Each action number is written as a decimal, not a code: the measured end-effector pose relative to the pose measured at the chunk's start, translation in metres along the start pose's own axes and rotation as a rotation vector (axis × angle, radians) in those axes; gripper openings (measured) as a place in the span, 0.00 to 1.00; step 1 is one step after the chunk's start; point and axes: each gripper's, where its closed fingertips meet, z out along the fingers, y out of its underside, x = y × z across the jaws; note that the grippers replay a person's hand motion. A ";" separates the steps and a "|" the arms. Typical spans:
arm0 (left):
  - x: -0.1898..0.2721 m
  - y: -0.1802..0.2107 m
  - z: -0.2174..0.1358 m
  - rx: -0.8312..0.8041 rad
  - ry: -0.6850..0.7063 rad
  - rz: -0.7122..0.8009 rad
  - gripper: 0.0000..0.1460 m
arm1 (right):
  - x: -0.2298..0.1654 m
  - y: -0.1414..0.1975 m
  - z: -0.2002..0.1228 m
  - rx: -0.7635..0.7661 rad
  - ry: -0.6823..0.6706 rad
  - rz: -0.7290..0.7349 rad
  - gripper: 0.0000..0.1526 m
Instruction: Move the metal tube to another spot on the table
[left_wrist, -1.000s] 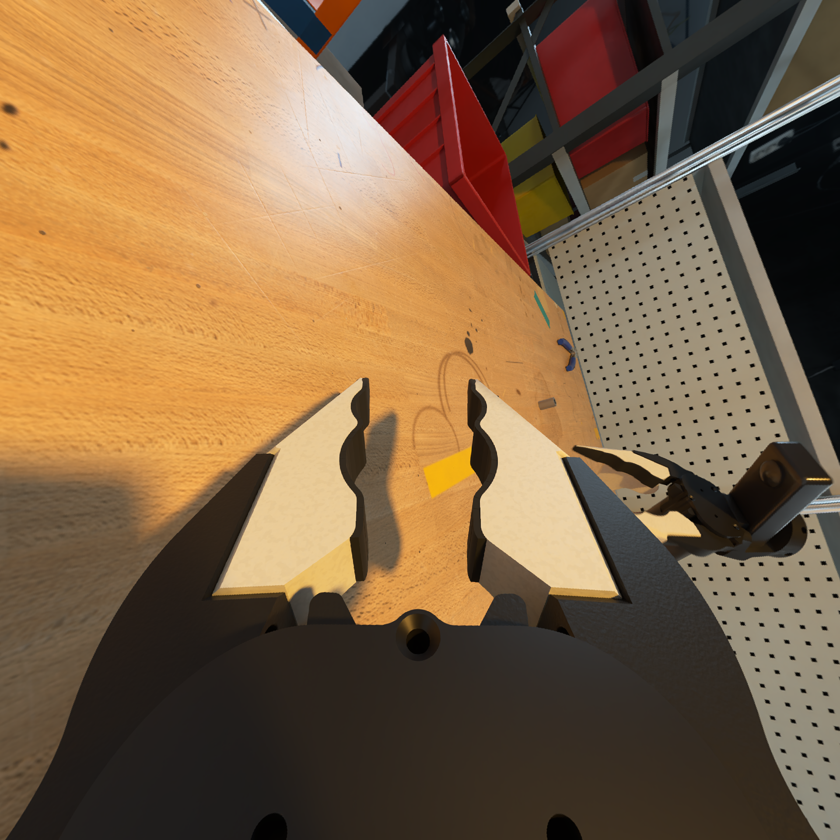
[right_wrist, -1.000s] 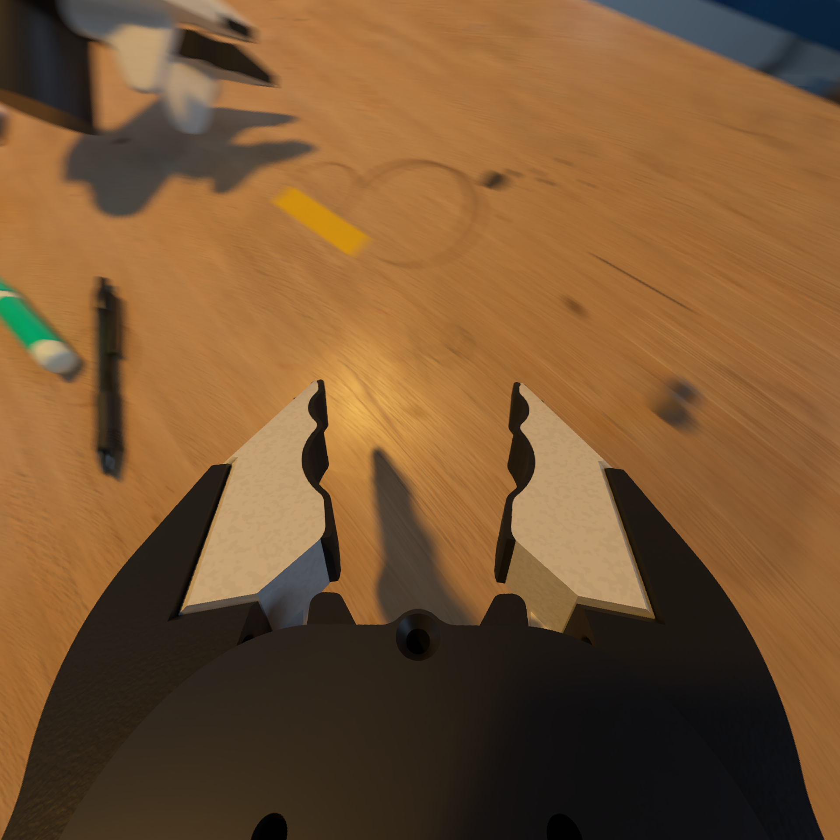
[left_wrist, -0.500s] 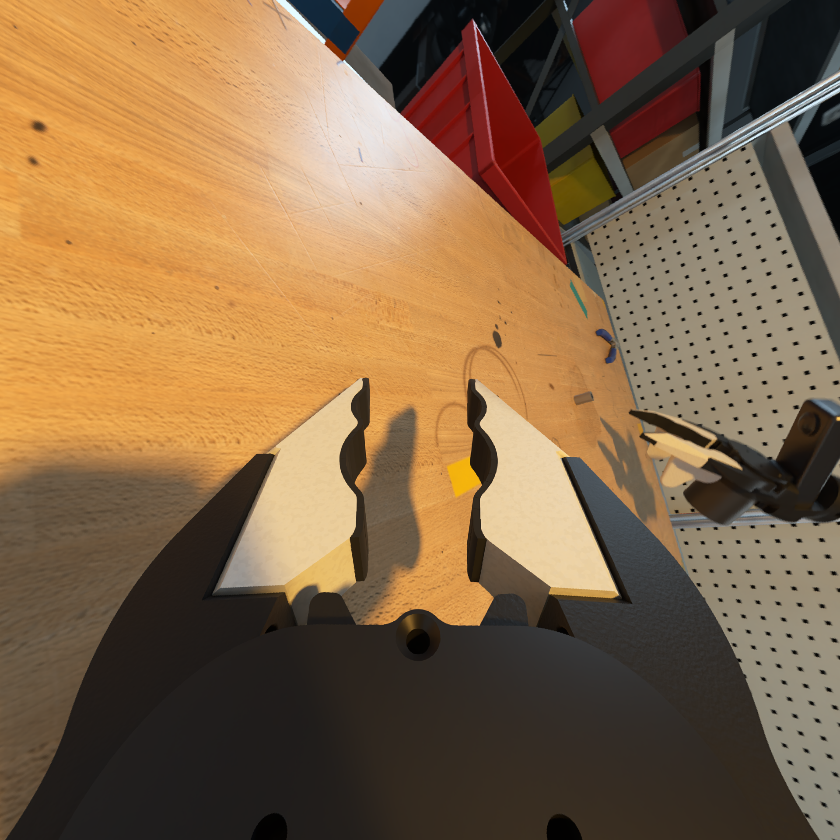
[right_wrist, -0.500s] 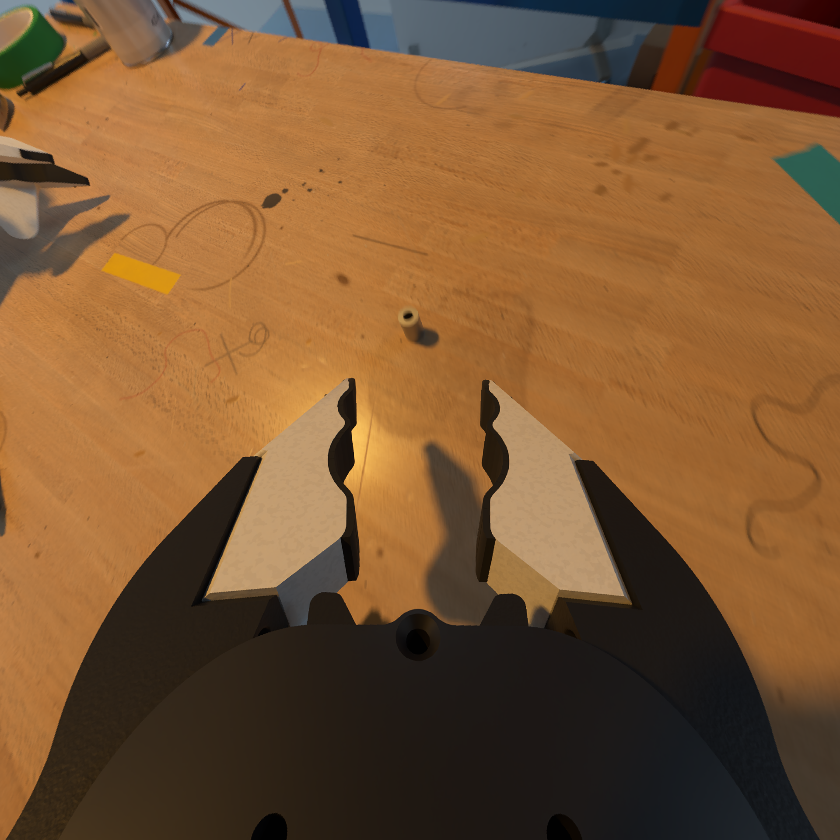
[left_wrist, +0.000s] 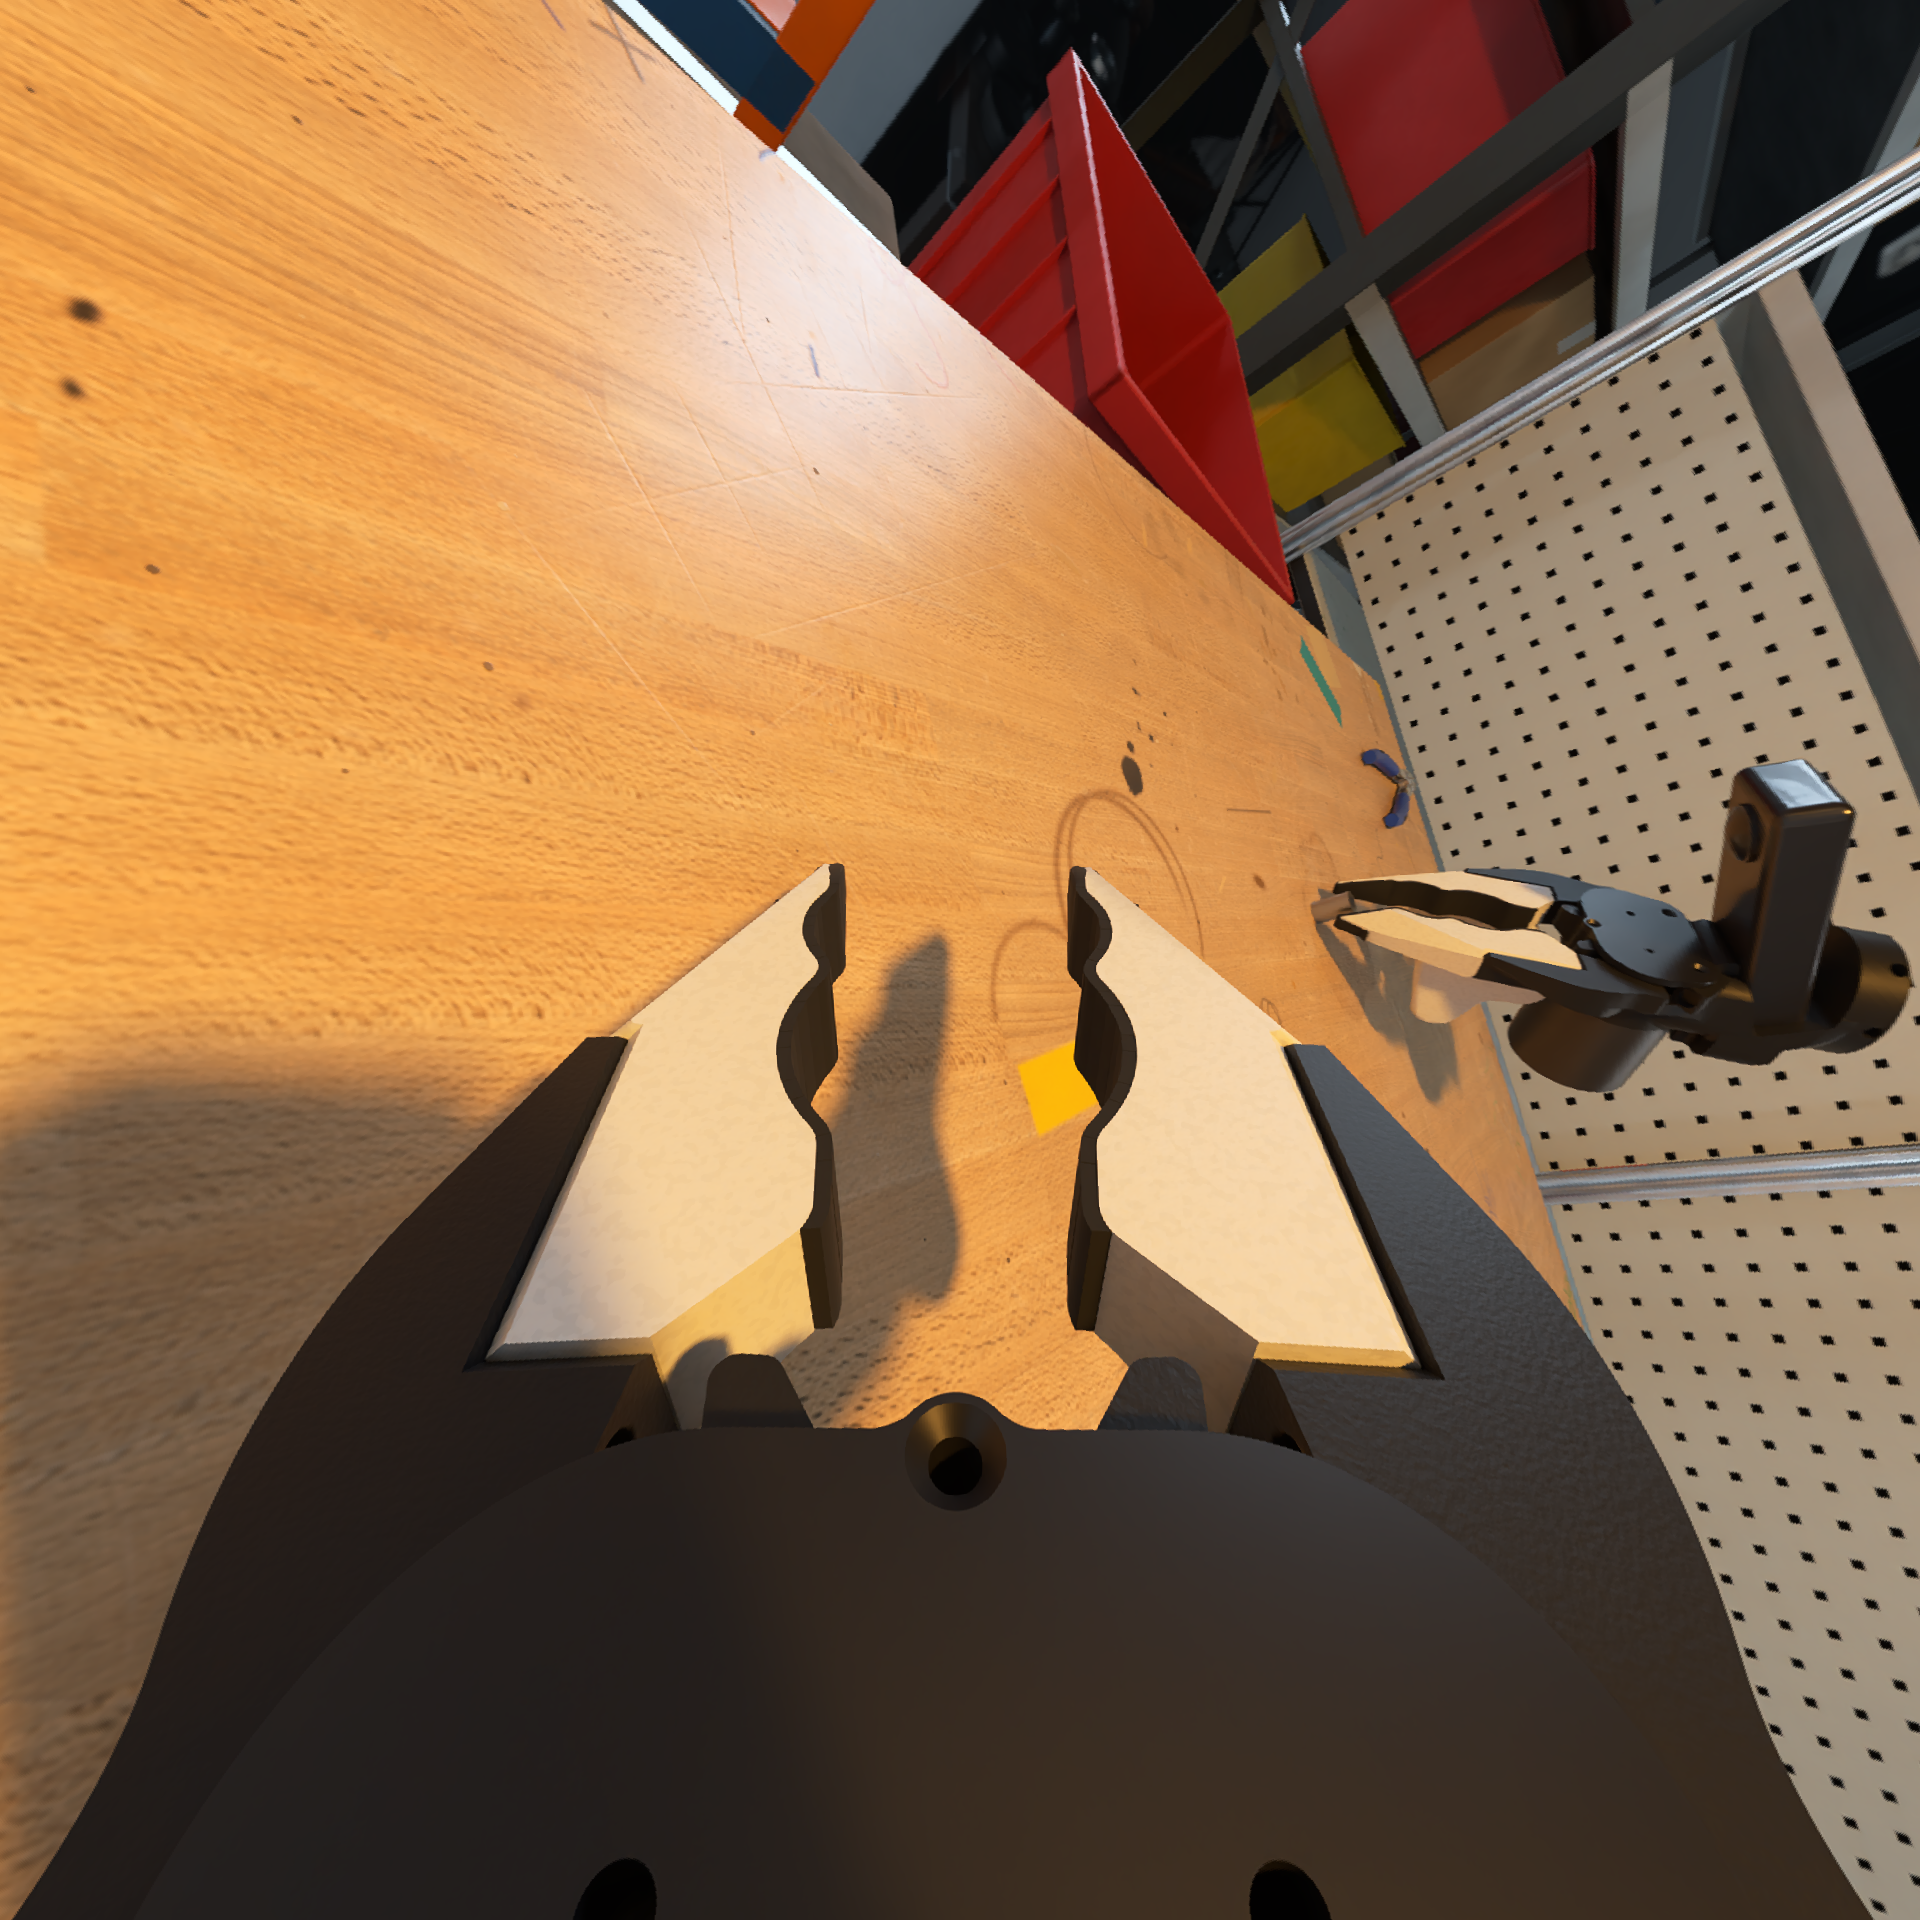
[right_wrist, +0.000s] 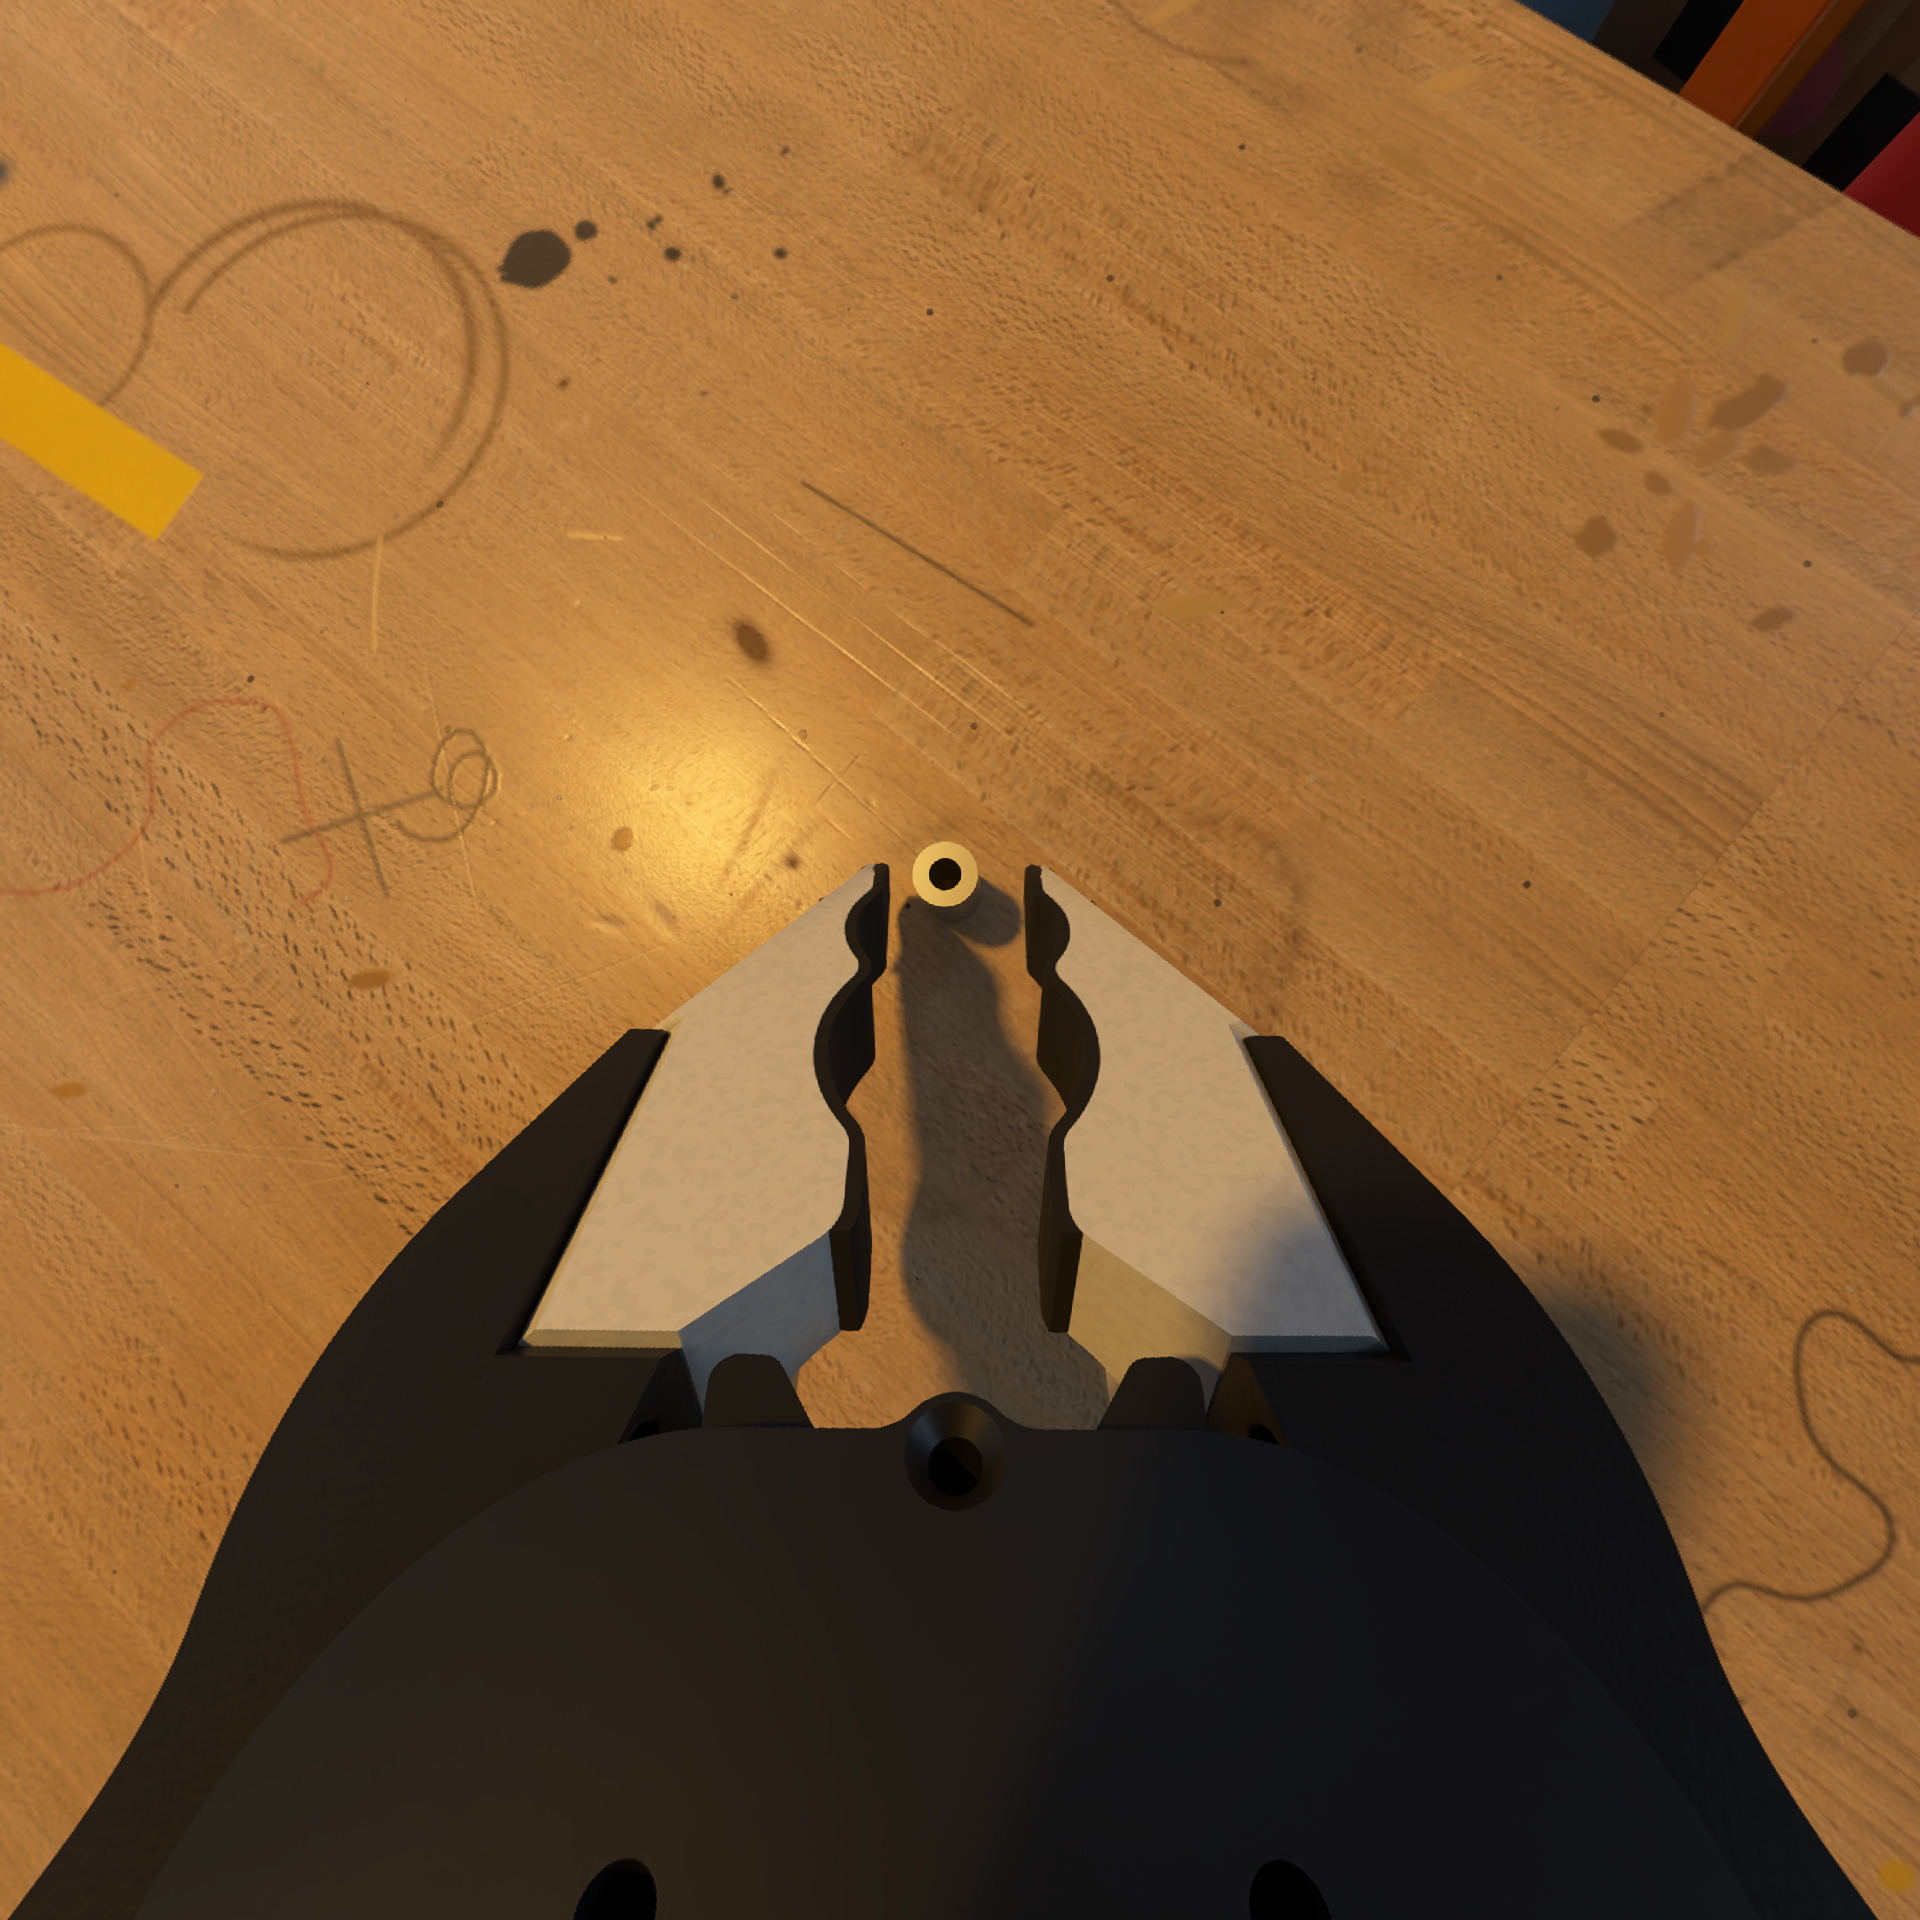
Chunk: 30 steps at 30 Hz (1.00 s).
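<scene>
The metal tube (right_wrist: 944, 875) is a short, pale ring seen end-on, standing on the wooden table (right_wrist: 1351, 623). My right gripper (right_wrist: 956, 876) points down at it with a fingertip on each side and a small gap to each; the jaws stand narrowly open. In the left wrist view the right gripper (left_wrist: 1342, 907) is low over the table near its right edge, with the tube (left_wrist: 1322, 907) showing as a grey stub at its tips. My left gripper (left_wrist: 956, 883) is open and empty above the table (left_wrist: 520, 623).
A yellow tape strip (left_wrist: 1051, 1086) lies under the left gripper and shows in the right wrist view (right_wrist: 88, 442). A red bin (left_wrist: 1132, 312), a pegboard (left_wrist: 1662, 623), a small blue object (left_wrist: 1387, 787) and a teal patch (left_wrist: 1320, 677) are along the table's right edge.
My right gripper has moved forward and down onto the tube, which now sits between its tips, and its jaws have narrowed. The left gripper has barely moved.
</scene>
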 end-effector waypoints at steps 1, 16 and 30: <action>0.001 0.000 0.000 -0.001 0.006 -0.002 0.29 | 0.000 0.000 0.001 0.000 -0.001 -0.001 0.15; 0.006 -0.001 -0.001 0.004 0.036 -0.018 0.29 | -0.140 -0.031 -0.012 0.137 -0.334 -0.266 0.08; 0.011 -0.001 -0.002 0.006 0.052 -0.012 0.29 | -0.157 -0.024 0.009 0.106 -0.334 -0.308 0.22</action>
